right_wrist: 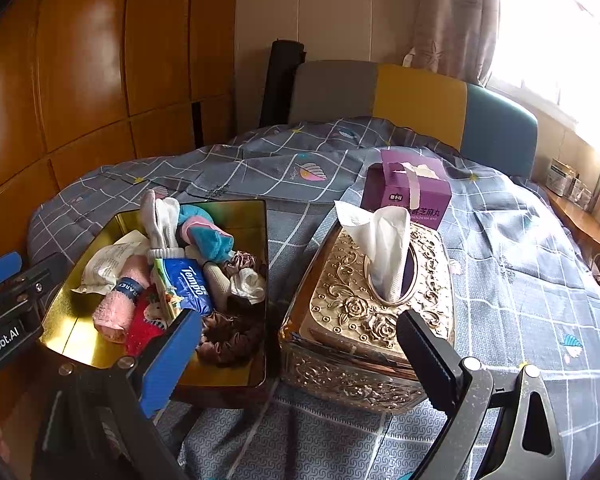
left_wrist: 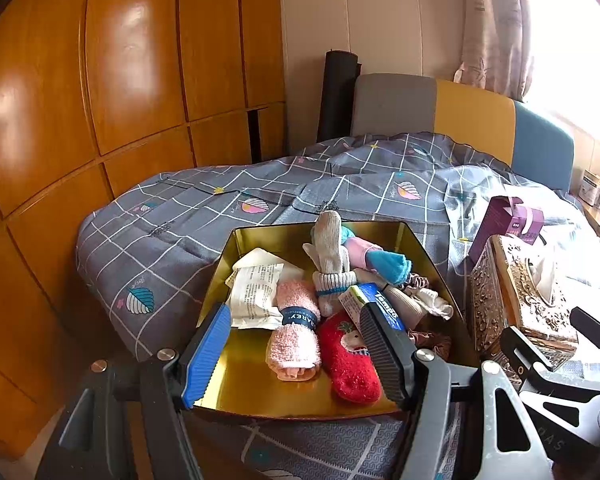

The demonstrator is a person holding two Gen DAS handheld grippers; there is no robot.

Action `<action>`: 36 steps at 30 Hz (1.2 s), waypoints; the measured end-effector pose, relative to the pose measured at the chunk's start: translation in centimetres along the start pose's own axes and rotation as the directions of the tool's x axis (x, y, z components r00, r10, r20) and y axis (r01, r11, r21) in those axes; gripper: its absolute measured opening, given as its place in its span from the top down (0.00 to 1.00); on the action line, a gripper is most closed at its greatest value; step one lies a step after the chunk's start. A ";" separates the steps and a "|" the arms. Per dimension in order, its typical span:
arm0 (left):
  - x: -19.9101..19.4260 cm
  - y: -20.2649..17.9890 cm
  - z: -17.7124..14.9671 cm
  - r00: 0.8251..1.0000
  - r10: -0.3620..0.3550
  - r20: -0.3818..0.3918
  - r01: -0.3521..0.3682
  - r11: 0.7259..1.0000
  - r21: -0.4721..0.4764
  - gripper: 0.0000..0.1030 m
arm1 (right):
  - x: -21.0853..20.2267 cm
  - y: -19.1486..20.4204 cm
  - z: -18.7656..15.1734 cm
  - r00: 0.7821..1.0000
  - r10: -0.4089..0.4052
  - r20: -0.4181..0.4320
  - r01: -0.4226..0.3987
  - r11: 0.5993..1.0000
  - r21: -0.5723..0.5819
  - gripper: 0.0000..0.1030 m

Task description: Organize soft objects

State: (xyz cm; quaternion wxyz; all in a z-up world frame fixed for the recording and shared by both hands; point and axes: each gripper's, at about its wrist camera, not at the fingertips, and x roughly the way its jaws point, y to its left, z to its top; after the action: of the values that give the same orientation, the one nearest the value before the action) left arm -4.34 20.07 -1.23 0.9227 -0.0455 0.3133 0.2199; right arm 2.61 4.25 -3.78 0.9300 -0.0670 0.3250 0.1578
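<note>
Left wrist view: the left tongs gape wide and empty over the gold tin near the bed's foot edge, a rolled pink sock and red sock inside.

Right wrist view: the right tongs stand wide, holding nothing, above the ornate tissue box just beside the tin.

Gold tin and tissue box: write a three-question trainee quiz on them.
1. True or false: the Tempo pack lies inside the gold tin.
2. Which stands behind the tissue box? A) purple carton B) red sock C) pink towel
3. Fill in: a white ___ sticks up from the tissue box slot.

Key: 1 true; 2 A; 3 tissue.
</note>
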 end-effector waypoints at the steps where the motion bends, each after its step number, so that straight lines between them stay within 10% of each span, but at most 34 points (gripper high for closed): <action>1: 0.0 0.0 0.0 1.000 0.001 0.000 -0.001 1.000 0.000 0.34 | 0.0 0.0 0.0 1.000 0.000 0.000 0.000 1.000 0.000 0.04; 36: -0.2 -0.2 -0.2 1.000 0.000 0.003 0.000 1.000 0.021 0.34 | -0.1 0.1 -0.2 1.000 0.007 -0.004 -0.007 1.000 -0.008 0.04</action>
State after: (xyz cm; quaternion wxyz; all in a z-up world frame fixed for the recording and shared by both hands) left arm -4.54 19.76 -1.31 0.9237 -0.0355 0.3141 0.2167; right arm 2.43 4.29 -3.90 0.9285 -0.0697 0.3266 0.1622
